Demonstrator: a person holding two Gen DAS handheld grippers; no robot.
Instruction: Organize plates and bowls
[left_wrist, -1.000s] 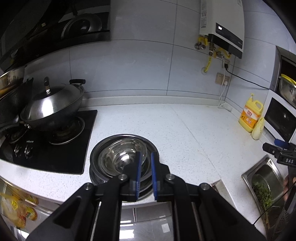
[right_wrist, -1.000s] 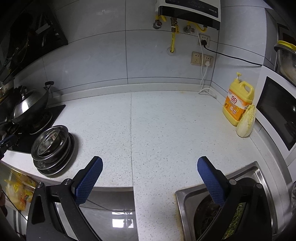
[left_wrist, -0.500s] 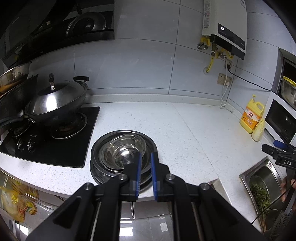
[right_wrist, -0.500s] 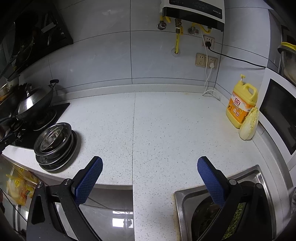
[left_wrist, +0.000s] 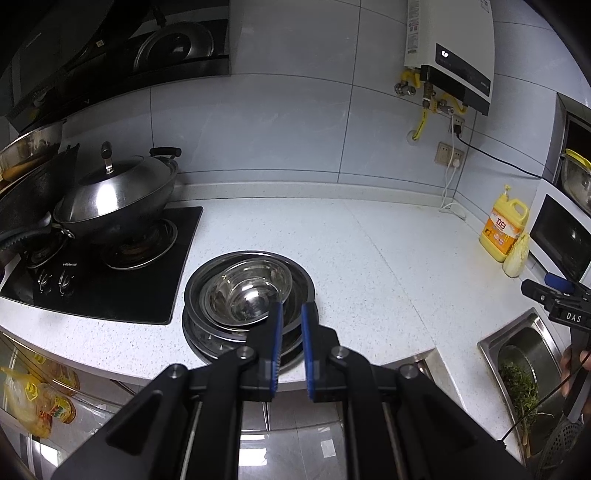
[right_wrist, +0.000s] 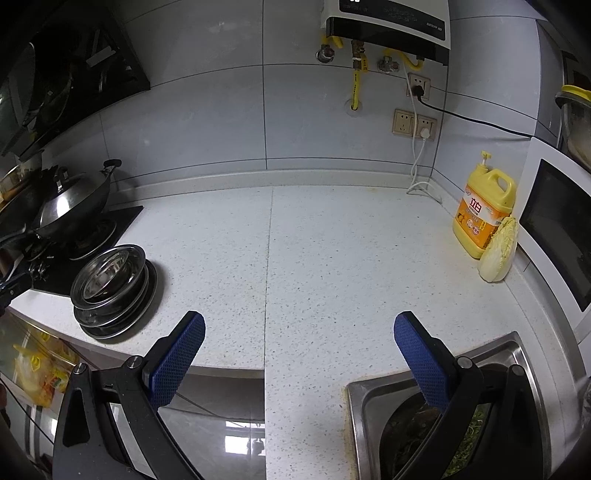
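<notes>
I see left claw (left_wrist: 291, 314) with blue pads nearly together, nothing clamped; stack of steel bowls and plates (left_wrist: 248, 295) sits just ahead of its tips on white counter (left_wrist: 369, 258), beside hob (left_wrist: 110, 280); right claw (right_wrist: 299, 332) stands wide apart, empty; same stack lies well off to its left; sink (right_wrist: 513, 354) below its right finger.

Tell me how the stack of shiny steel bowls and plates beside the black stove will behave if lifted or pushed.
The stack of shiny steel bowls and plates is polished metal, so probably stiff and slippery against gripper pads. The loosely nested top bowl sits off-centre, so it may shift or rattle when pushed. Lifted as one, the stack is likely heavy; thin rims offer little grip.
</notes>
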